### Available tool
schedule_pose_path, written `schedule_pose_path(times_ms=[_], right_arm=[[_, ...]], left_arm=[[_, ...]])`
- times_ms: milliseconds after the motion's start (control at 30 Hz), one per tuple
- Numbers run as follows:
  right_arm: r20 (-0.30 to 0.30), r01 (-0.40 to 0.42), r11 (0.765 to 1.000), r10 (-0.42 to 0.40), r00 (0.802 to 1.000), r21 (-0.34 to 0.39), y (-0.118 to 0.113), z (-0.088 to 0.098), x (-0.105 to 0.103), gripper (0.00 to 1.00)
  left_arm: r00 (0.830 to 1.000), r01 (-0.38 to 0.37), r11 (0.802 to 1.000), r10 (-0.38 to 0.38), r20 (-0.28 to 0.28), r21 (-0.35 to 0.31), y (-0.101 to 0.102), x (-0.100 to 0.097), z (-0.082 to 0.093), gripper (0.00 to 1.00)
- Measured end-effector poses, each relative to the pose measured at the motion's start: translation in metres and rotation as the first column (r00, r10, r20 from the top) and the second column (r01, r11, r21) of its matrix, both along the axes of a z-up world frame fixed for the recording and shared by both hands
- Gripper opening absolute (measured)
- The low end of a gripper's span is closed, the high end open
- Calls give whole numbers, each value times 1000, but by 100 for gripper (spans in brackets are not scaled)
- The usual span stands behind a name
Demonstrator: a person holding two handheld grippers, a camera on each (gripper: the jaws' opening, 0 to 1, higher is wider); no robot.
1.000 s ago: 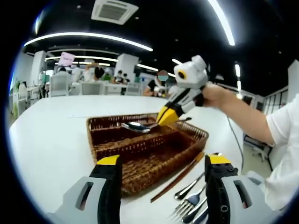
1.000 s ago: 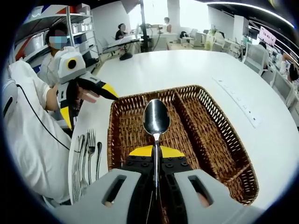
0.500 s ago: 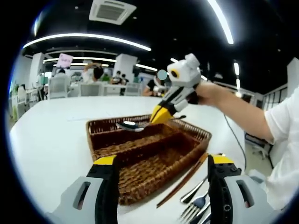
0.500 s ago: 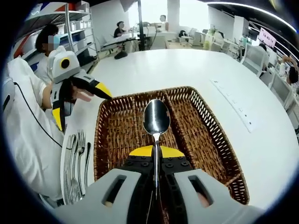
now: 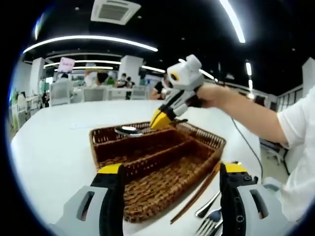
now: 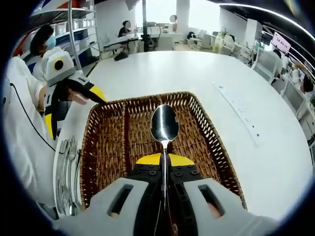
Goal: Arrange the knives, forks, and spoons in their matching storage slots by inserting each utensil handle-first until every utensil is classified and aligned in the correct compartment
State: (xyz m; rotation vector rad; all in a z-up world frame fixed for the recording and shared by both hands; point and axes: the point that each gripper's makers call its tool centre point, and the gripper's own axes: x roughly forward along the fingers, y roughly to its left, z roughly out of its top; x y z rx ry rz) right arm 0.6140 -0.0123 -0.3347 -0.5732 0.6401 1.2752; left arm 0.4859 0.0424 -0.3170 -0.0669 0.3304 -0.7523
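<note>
Office interior: dark ceiling with long light strips, and a broad white round table (image 5: 54, 142) occupying the lower half of the left gripper view.

Left gripper view. A brown woven wicker tray with three long compartments (image 5: 147, 169) sits at centre frame on the table. The left gripper (image 5: 170, 196), grey with yellow-tipped jaws, rises from the bottom edge with its jaws spread wide and nothing between them. It hovers at the tray's near end. At centre, slightly above the tray, the right gripper (image 5: 158, 118), white and grey with yellow tips, is held by a person's hand (image 5: 209, 96) entering from the right. Its jaws are clamped on the handle of a polished steel spoon (image 5: 127, 130). The spoon bowl lies left of centre, over the tray's far end; whether it touches the wicker cannot be told. A thin brown stick (image 5: 197, 189) lies along the tray's right side. At lower right, loose steel cutlery including a fork (image 5: 209, 227) lies on the table.

Right gripper view. The right gripper fills the bottom centre, jaws closed tight on the spoon handle, with the bowl at centre frame above the tray's middle and right compartments. The tray compartments appear bare. The left gripper shows at upper left, jaws apart. Steel cutlery lies at lower left beside the tray's left wall. A long white strip (image 6: 238, 115) lies on the table at right, apart from the tray.
</note>
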Motion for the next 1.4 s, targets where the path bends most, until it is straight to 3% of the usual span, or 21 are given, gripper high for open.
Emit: schedule_pose_path(times_ms=[667, 1400], right_arm=[[26, -15, 1000, 16, 1000, -22, 19, -16, 54, 1], [24, -58, 998, 58, 998, -28, 30, -45, 75, 2]], left_arm=[[1000, -7, 1000, 7, -6, 4, 1, 10, -1, 81], [1000, -17, 1000, 17, -16, 13, 9, 19, -6, 81]])
